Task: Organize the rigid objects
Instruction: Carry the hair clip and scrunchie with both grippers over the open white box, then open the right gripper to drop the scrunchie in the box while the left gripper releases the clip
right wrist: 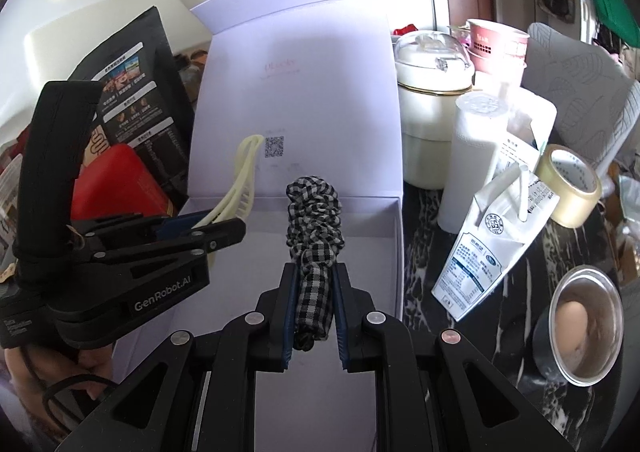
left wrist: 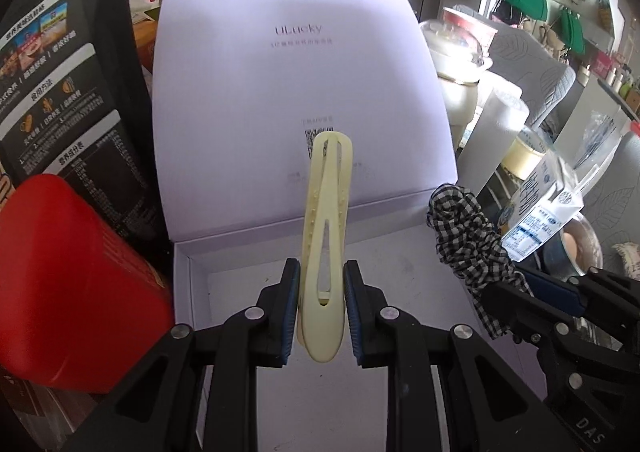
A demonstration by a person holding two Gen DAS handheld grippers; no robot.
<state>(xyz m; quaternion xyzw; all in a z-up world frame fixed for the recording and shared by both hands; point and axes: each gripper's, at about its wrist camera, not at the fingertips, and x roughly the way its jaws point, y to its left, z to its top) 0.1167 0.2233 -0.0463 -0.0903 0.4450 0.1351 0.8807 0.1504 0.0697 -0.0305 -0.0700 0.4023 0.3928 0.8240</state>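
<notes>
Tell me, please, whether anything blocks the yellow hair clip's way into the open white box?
Nothing visible does: the hair clip, held by the left tool, hangs above the open box, whose floor below looks bare.

- The hair clip looks like smooth, matt, pale yellow plastic.
- The scrunchie is soft, crinkled, black-and-white checked cloth.
- The open box is matt, smooth, lilac-white cardboard.
- The left claw is matt black plastic with ribbed blue pads and shiny metal pins.
- The tin is glossy red.
- The worktop looks like polished black marble with white veins.
- The small bowl is brushed metal.
- The tape roll is glossy and clear.
</notes>
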